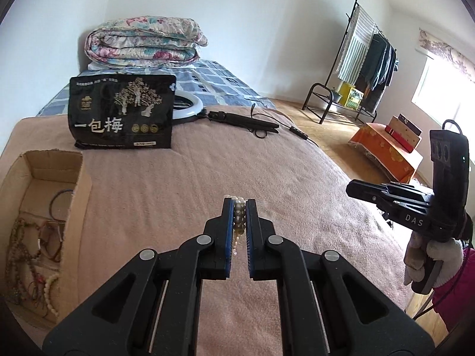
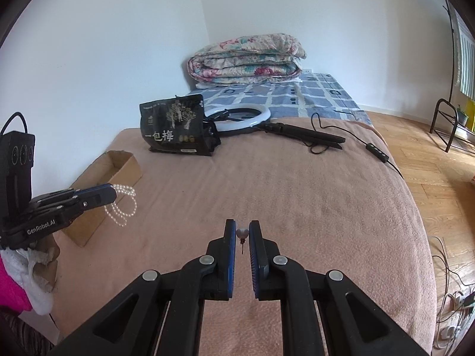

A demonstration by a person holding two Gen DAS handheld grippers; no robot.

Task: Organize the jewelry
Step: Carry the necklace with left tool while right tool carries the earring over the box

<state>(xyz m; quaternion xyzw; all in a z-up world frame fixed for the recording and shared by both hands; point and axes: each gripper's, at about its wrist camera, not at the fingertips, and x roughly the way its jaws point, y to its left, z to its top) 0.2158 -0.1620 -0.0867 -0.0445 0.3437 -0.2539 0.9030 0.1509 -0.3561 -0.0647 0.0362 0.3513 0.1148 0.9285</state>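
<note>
From the left wrist view, the left gripper [image 1: 239, 204] is pinching a pearl bracelet [image 1: 239, 216] between its blue pads, the beads stacked in the narrow gap and lifted above the pink blanket [image 1: 184, 184]. Off to the gripper's left sits an open cardboard box [image 1: 77, 201] with bead strings and cord bracelets [image 1: 32, 255] lying on its floor. Ahead and left of the fingers a black snack bag [image 1: 121, 112] stands upright, with a white ring light [image 1: 187, 105] just behind it. Far to the right the right gripper [image 1: 354, 188] shows side on, held in a white-gloved hand [image 1: 430, 264]; from here I cannot tell how its jaws stand.

From the right wrist view, the right gripper [image 2: 242, 231] is closed on a small heart-shaped stud earring [image 2: 242, 233], its pin pointing down between the pads. To its left the left gripper [image 2: 111, 194] hangs the pearl loops [image 2: 123, 206] just in front of the cardboard box [image 2: 118, 163]. Beyond the fingers lie the snack bag [image 2: 175, 127], the ring light [image 2: 255, 118] and a folded floral quilt [image 2: 246, 59].
</note>
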